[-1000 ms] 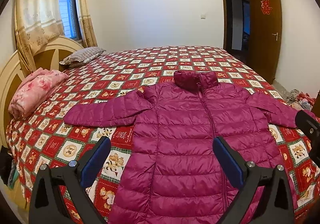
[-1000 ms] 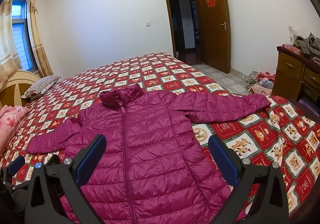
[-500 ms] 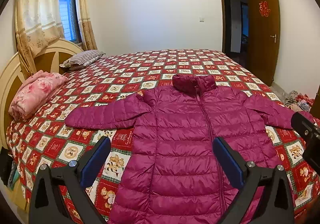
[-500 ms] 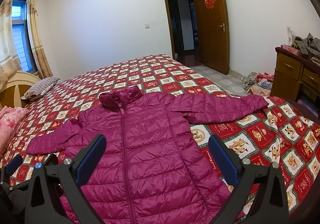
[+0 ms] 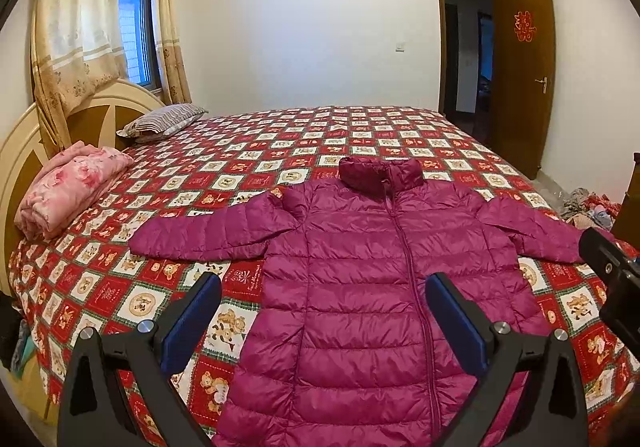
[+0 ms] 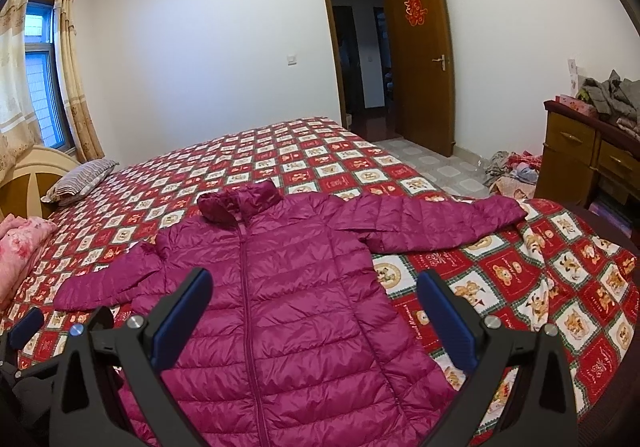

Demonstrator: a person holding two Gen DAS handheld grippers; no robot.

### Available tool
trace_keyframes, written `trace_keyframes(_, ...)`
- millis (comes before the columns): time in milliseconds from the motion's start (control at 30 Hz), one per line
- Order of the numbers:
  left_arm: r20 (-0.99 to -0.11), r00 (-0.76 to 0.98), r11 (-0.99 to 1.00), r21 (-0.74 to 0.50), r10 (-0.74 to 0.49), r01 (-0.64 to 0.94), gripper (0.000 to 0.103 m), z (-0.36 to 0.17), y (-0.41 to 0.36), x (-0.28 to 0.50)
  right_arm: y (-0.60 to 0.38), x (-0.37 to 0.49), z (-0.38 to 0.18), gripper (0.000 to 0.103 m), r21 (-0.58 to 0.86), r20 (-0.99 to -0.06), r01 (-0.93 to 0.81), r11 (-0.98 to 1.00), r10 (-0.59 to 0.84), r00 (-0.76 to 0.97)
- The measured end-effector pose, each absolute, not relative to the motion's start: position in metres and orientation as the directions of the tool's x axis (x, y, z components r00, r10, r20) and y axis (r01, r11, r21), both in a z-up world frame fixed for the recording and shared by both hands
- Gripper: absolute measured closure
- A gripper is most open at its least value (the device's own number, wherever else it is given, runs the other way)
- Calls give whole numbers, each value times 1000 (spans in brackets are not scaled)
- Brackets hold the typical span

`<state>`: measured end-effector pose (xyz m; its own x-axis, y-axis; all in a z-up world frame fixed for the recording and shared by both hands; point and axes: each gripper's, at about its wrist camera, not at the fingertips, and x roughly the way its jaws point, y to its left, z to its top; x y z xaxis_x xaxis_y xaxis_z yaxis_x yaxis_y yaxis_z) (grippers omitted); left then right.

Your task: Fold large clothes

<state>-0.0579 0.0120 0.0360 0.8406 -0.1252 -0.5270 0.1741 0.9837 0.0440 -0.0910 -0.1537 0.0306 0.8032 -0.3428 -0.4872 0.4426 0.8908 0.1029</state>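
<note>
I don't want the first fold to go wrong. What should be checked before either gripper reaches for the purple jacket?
1. Jacket lies flat, front up, zipper closed: ok.
2. Both sleeves spread outward, left sleeve and right sleeve: ok.
3. Left gripper jaws open and holding nothing: ok.
4. Right gripper jaws open and holding nothing: ok.
5. Pink bundle and pillow sit apart from the jacket: ok.
6. Hem lying flat: cannot tell, it is hidden behind the grippers.
</note>
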Motion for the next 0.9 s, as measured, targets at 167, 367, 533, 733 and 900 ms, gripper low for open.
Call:
trace_keyframes(167, -517, 846, 983, 46, -129, 178, 1, 40, 13, -63, -154, -95, 34, 0, 102, -476, 446, 889, -350, 807)
trace_keyframes(367, -509, 850, 983, 44, -131, 178, 1, 42, 13, -64, -153, -96, 35, 0, 100, -474, 445, 890, -350, 808)
trace_keyframes(533, -508, 851, 984, 40, -131, 175, 1, 43, 15, -65, -152, -98, 36, 0, 99, -470, 446, 889, -353, 809)
trace_keyframes(733, -505, 853, 984, 37, -133, 176, 1, 44, 17, -66, -152, -98, 38, 0, 98, -468, 449, 888, -357, 808)
trace_keyframes(900, -511, 850, 983, 42, -131, 177, 1, 43, 16, -65, -154, -98, 37, 0, 98, -471, 451, 887, -358, 806)
